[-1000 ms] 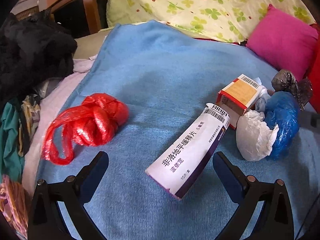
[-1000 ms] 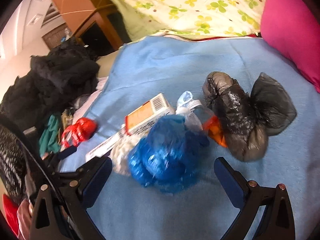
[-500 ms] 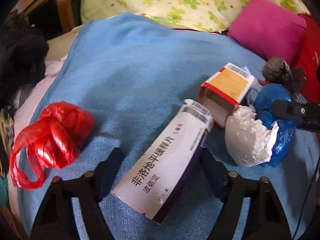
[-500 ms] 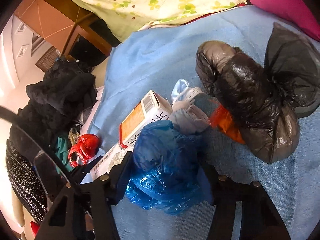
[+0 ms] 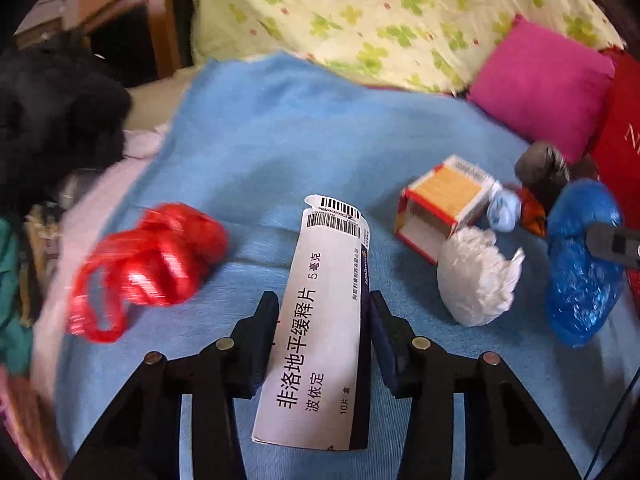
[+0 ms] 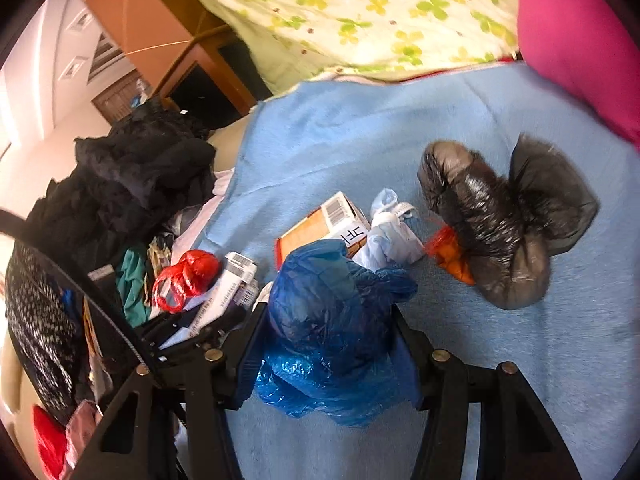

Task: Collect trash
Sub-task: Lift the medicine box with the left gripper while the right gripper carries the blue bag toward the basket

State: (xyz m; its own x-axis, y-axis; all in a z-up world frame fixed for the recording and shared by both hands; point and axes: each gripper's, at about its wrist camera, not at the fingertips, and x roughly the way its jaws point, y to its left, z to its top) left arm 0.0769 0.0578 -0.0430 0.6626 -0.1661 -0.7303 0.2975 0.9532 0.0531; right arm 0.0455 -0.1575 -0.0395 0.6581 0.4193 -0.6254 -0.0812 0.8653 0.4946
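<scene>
On the blue blanket [image 5: 300, 140] lies a spread of trash. My left gripper [image 5: 322, 304] is closing its jaws, and the pads press both sides of a long white medicine box [image 5: 320, 332] with a barcode flap. My right gripper [image 6: 328, 316] is shut on a crumpled blue plastic bag [image 6: 328, 300], whose folds bulge out between the fingers. A red plastic bag [image 5: 148, 264] lies left of the box. To the right lie an orange-and-red carton [image 5: 444, 204] and a white crumpled bag [image 5: 476, 280]. Beyond the blue bag lie a face mask [image 6: 388, 232], an orange wrapper [image 6: 448, 256] and a knotted black bag [image 6: 492, 220].
A pink pillow [image 5: 548, 84] and a clover-print quilt [image 5: 380, 20] bound the blanket at the back. A heap of black clothes [image 5: 52, 112] and mixed garments lies along the left edge. A red bag [image 5: 620, 132] stands at the far right. A wooden frame [image 6: 208, 60] stands behind.
Both grippers went from wide open to closed: the left onto the white medicine box, which now lines up with the fingers, the right onto the blue bag.
</scene>
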